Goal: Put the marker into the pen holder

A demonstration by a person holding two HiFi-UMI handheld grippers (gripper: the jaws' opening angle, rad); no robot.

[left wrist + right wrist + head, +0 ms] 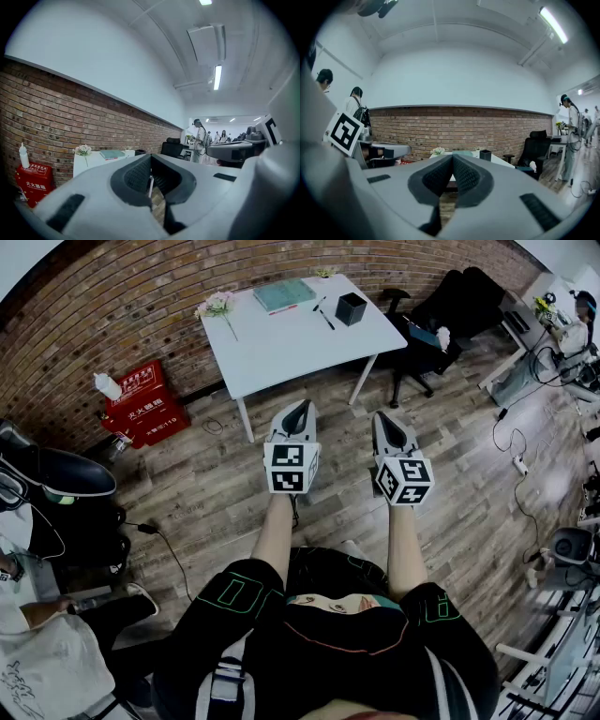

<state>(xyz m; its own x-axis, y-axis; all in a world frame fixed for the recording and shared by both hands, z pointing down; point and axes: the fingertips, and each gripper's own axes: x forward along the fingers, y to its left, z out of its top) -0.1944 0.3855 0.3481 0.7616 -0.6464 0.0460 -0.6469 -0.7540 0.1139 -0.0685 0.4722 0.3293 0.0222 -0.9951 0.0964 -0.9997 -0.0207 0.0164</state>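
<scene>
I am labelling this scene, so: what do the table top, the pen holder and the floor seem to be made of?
Table top: smooth matte white, probably laminate or painted board.
Pen holder: dull black square box, plastic or metal, too small to tell.
Floor: grey-brown planks with visible grain, wood or wood-look laminate.

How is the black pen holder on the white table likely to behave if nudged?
The pen holder looks boxy and flat-based, so it should slide rather than roll. It stands near the edge of the table, so a hard push might send it off.
</scene>
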